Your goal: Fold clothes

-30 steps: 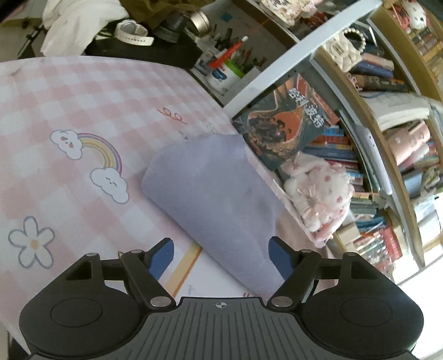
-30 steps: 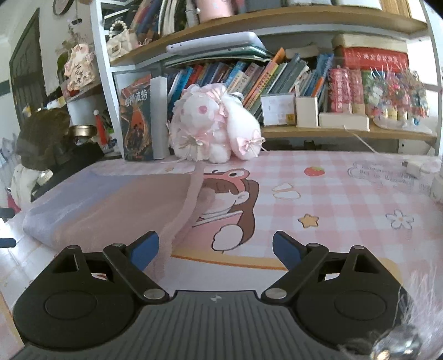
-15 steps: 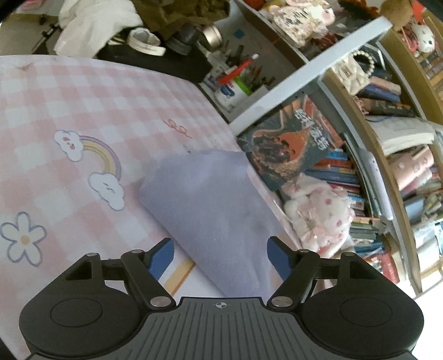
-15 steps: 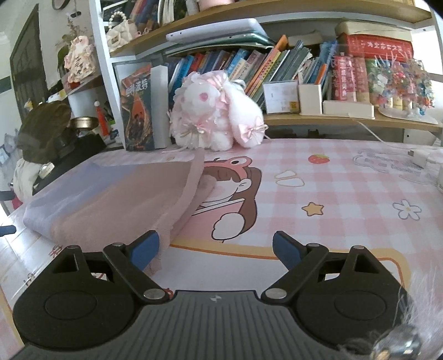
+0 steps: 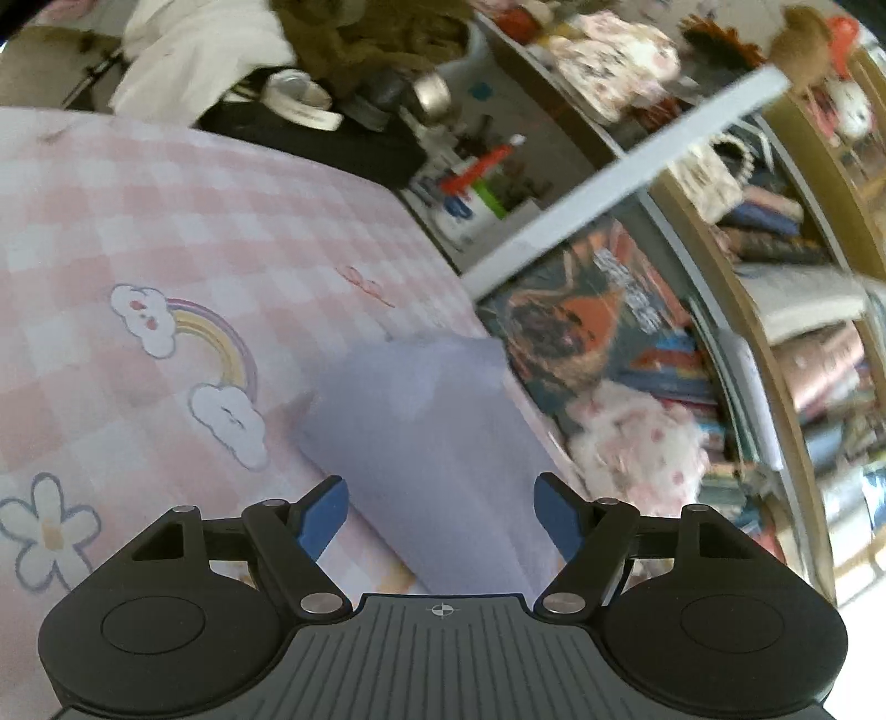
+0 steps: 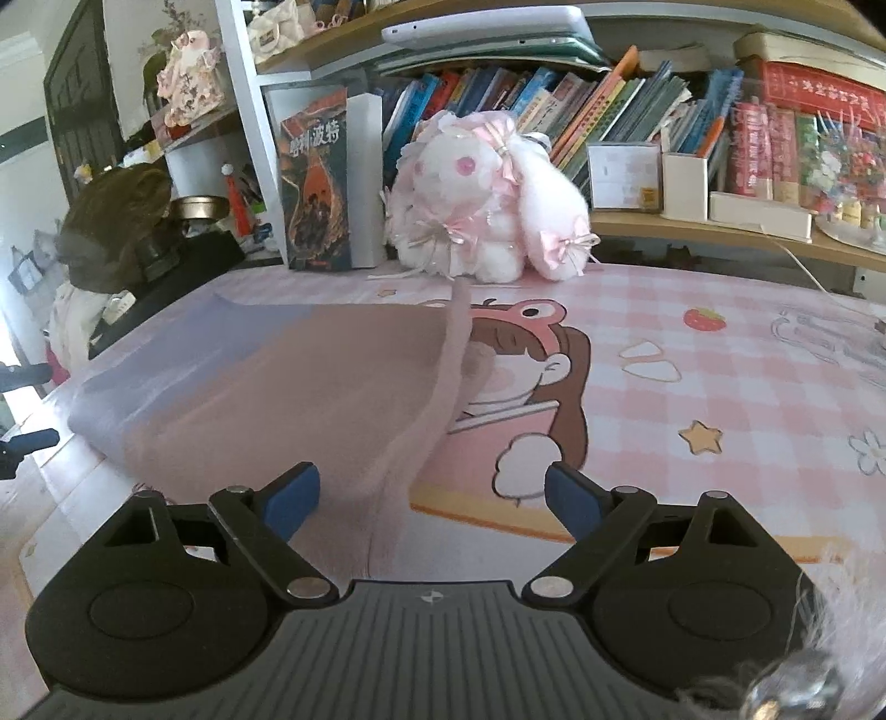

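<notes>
A folded garment, lavender at one end and dusty pink at the other, lies flat on the pink checked mat (image 5: 138, 221). In the left wrist view its lavender end (image 5: 432, 443) runs in between the blue fingertips of my left gripper (image 5: 440, 504), which stands open just above it. In the right wrist view the pink end (image 6: 288, 387) reaches under my right gripper (image 6: 432, 493). The right jaws are closing; the garment's thick right hem passes between them, and the pads do not press on it.
A pink and white plush bunny (image 6: 487, 210) and an upright book (image 6: 315, 183) stand at the mat's far edge under crowded bookshelves (image 6: 637, 111). A pen cup (image 5: 476, 205) and a heap of clothes (image 5: 210, 50) sit past the mat's left end.
Both grippers have come a little closer to the garment. The hem now lies between the right fingers instead of beside the left one. The right fingers stand slightly narrower.
</notes>
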A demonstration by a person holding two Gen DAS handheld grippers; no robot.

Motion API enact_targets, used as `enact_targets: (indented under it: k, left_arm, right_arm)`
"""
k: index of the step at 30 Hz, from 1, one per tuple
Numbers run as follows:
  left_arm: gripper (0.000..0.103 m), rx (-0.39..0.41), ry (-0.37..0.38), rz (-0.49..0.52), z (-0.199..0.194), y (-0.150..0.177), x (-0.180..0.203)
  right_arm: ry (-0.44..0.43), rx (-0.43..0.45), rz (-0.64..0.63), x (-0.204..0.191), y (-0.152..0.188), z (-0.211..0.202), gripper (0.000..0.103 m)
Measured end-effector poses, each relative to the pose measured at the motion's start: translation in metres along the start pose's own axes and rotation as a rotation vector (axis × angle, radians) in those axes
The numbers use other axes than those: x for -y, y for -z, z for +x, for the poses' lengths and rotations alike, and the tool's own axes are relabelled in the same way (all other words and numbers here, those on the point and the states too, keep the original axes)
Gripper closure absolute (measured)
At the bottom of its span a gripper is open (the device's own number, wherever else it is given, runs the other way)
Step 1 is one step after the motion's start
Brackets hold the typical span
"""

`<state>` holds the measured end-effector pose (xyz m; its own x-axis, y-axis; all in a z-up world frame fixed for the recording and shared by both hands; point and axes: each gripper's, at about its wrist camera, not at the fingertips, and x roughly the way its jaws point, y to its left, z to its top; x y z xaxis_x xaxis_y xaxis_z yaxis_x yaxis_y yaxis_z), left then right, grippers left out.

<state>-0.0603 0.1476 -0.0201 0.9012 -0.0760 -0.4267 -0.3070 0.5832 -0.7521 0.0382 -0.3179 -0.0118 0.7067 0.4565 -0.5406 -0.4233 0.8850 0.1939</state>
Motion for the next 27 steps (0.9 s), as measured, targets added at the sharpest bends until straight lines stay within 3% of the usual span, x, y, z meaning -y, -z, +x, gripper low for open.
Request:
enact_targets:
  k: [2, 4, 8, 10, 12, 13, 16, 18, 20, 22, 25, 27]
  left_arm:
    - [0.029, -0.012, -0.012, -0.029, 0.008, -0.003, -0.007]
    - [0.042, -0.026, -0.019, -0.055, 0.015, -0.005, -0.012]
    - [0.057, -0.042, 0.007, -0.115, 0.021, -0.01, -0.021]
    - [0.083, -0.066, 0.02, -0.111, 0.027, -0.01, -0.025]
    - [0.092, -0.07, 0.024, 0.017, 0.031, -0.009, -0.015]
    - [0.094, -0.041, 0.022, 0.131, 0.026, -0.005, -0.001]
    - [0.094, 0.036, 0.033, 0.432, 0.015, 0.006, 0.037]
    - [0.093, 0.043, 0.053, 0.521, 0.013, 0.008, 0.05]
    - [0.093, 0.008, 0.024, 0.452, 0.022, -0.001, 0.04]
    - [0.093, -0.034, 0.013, 0.282, 0.03, -0.013, 0.014]
    - [0.088, -0.082, 0.098, 0.026, 0.034, -0.021, -0.023]
    - [0.084, -0.092, 0.112, -0.01, 0.037, -0.021, -0.028]
  right_arm:
    - [0.017, -0.007, 0.021, 0.002, -0.002, 0.007, 0.019]
    - [0.023, -0.022, 0.048, 0.005, -0.004, 0.014, 0.035]
    - [-0.026, -0.06, 0.119, 0.012, -0.005, 0.02, 0.05]
    - [-0.051, -0.077, 0.142, 0.013, -0.005, 0.021, 0.064]
    - [-0.078, -0.094, 0.156, 0.01, -0.006, 0.022, 0.076]
    - [-0.089, -0.102, 0.158, 0.009, -0.006, 0.023, 0.082]
    - [-0.078, -0.118, 0.126, -0.002, -0.01, 0.025, 0.086]
    - [-0.058, -0.122, 0.103, -0.008, -0.013, 0.028, 0.086]
    - [-0.047, -0.121, 0.101, -0.012, -0.014, 0.03, 0.086]
    - [-0.045, -0.117, 0.108, -0.012, -0.013, 0.031, 0.086]
    - [-0.053, -0.112, 0.119, -0.013, -0.012, 0.033, 0.086]
    - [-0.054, -0.11, 0.119, -0.015, -0.012, 0.034, 0.086]
